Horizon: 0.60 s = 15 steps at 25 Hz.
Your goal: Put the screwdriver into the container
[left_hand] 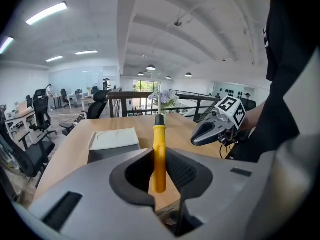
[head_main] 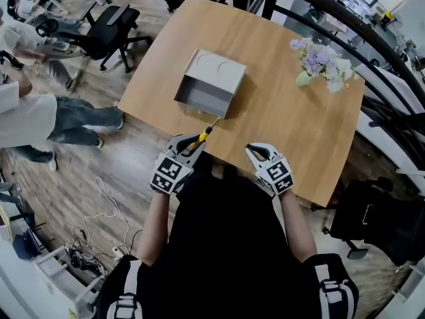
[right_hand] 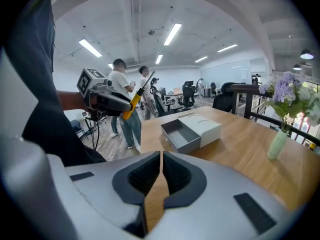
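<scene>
Item: screwdriver (left_hand: 159, 154) | Holder: your left gripper (left_hand: 160, 173), clamped on the yellow handle | Right gripper (right_hand: 161, 176): closed, empty (idle) | Step: likely carry | Next: you aim the tip over the open container (head_main: 201, 102).

Black top (head_main: 226, 244); grey fingers (right_hand: 215, 194) (2 marker cubes (head_main: 170, 174)).

Two grippers are in view, the left gripper (head_main: 194, 142) and the right gripper (head_main: 255, 150), each with two fingers and one marker cube. One screwdriver (left_hand: 159, 154) sits between the left fingers (left_hand: 186, 173). Ahead of both pairs of fingers is one desk (head_main: 279, 125), which carries one grey container (head_main: 210, 84) and one vase (head_main: 303, 78) of flowers. Beyond the left fingers, two black office chairs (head_main: 109, 26) show clearly; those farther off are too small to count. Two people (right_hand: 120, 84) stand to the left of the right fingers.
</scene>
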Each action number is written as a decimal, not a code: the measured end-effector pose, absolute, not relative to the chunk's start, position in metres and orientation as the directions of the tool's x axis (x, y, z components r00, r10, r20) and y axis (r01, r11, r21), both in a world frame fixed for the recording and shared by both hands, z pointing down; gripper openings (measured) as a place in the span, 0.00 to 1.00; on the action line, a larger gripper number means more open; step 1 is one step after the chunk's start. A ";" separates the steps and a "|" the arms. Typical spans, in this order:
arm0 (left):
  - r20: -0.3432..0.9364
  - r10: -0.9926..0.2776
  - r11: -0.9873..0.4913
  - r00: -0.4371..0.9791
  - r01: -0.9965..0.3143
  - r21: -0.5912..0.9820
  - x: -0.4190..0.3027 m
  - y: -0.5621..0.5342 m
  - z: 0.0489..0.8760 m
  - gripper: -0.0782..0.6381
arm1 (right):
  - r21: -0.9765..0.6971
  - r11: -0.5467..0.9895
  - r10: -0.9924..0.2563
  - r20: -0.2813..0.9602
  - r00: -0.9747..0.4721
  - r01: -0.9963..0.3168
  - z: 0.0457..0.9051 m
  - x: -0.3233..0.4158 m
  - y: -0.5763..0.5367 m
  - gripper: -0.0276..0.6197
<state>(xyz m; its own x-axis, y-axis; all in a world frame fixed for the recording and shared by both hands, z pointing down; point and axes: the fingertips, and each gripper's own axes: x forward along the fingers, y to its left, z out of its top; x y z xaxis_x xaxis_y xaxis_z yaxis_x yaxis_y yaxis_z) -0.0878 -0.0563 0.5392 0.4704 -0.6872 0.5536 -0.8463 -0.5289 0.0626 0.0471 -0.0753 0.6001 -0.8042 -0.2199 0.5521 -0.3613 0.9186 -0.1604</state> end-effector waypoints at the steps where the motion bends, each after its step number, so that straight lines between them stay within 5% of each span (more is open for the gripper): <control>1: 0.558 -0.679 -0.542 0.477 -0.839 0.057 -0.089 -0.060 0.540 0.23 | -0.162 0.916 -0.223 0.556 -0.801 -0.368 0.601 0.045 -0.076 0.09; 15: 0.623 -0.568 -0.672 0.538 -0.740 0.026 -0.138 -0.127 0.555 0.23 | -0.152 0.885 -0.284 0.571 -0.770 -0.439 0.587 -0.017 -0.122 0.09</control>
<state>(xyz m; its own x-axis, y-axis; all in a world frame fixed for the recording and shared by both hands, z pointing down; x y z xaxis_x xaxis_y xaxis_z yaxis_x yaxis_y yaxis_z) -0.1378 -0.1269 0.5547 0.5381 -0.5682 0.6226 -0.7401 -0.6720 0.0263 -0.0166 -0.1216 0.5873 -0.7701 -0.2839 0.5713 -0.4392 0.8854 -0.1521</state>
